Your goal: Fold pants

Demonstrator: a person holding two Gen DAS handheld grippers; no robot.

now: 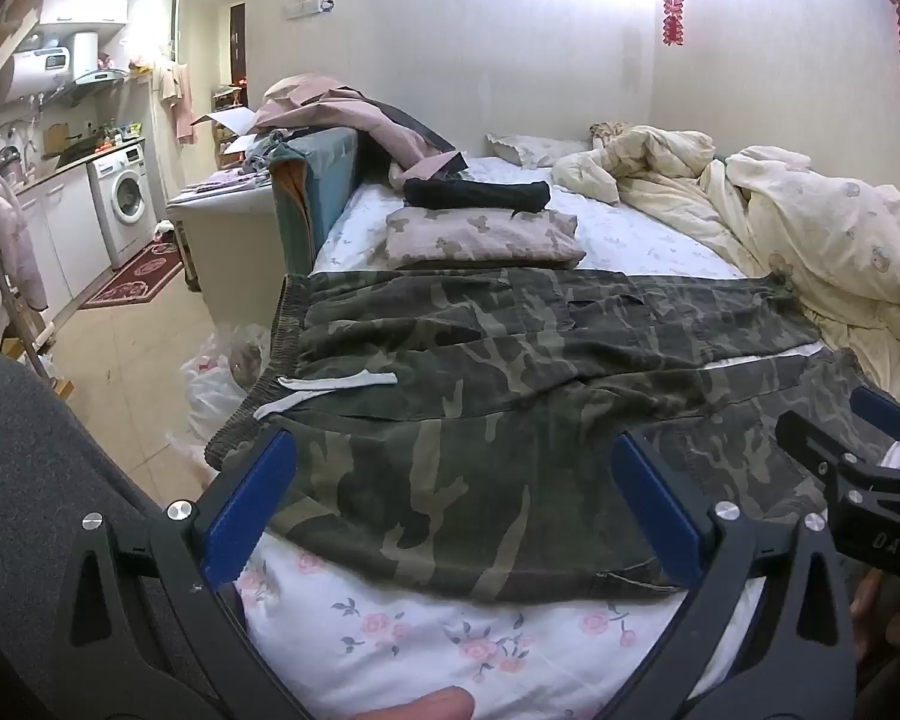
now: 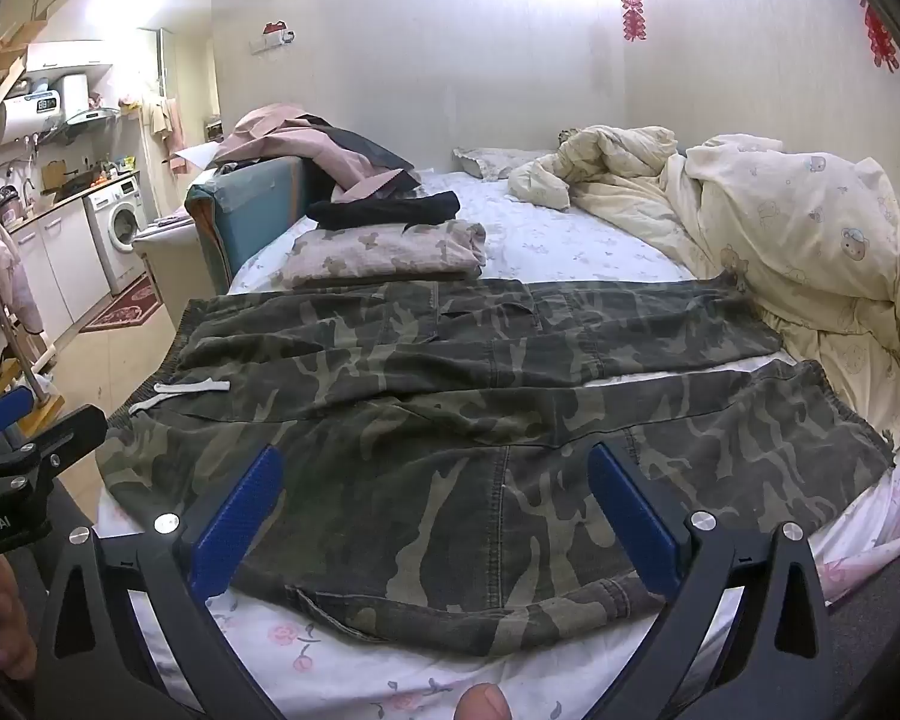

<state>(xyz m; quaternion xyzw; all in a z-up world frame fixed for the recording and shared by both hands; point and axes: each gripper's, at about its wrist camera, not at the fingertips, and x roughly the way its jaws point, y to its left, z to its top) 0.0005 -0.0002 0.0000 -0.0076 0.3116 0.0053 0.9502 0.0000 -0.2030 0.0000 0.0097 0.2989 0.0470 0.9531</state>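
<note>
Both grippers, left gripper (image 1: 453, 510) and right gripper (image 2: 435, 510), gape over camouflage pants (image 1: 510, 372); quilt (image 1: 822, 252) hides far cuff.

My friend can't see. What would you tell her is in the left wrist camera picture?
Camouflage pants lie spread flat across a flowery bed sheet, waistband to the left. The open left gripper hovers over their near edge, holding nothing. Folded clothes and a rumpled quilt lie behind.

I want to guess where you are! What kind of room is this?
Probably a small one-room flat: a bed with a rumpled quilt, camouflage pants spread on it, and a washing machine in a kitchen corner.
</note>
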